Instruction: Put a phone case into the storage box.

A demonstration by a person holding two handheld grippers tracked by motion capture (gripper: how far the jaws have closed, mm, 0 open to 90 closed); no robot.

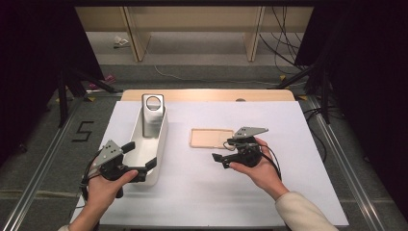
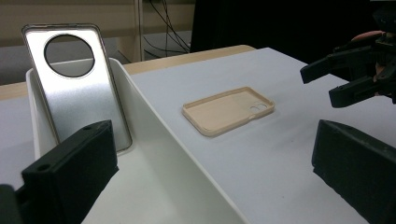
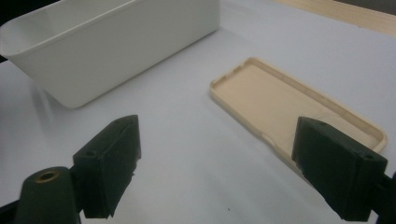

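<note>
White table [image 1: 202, 192]: silver phone case [image 1: 153, 109] upright in white bin [image 1: 161, 144], beige phone case [image 1: 210, 138] flat beside. Left gripper [image 1: 139, 161] and right gripper [image 1: 222, 151]: jaws apart, empty.

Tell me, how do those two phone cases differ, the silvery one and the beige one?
The silver case stands upright, leaning against the end wall of the white bin; the beige case lies flat on the white table, hollow side up. The silver case has one large round camera hole; the beige case has a much smaller cutout near one corner. The silver looks metallic and shiny, the beige matte. Both are empty phone cases, and neither is held by a gripper.
</note>
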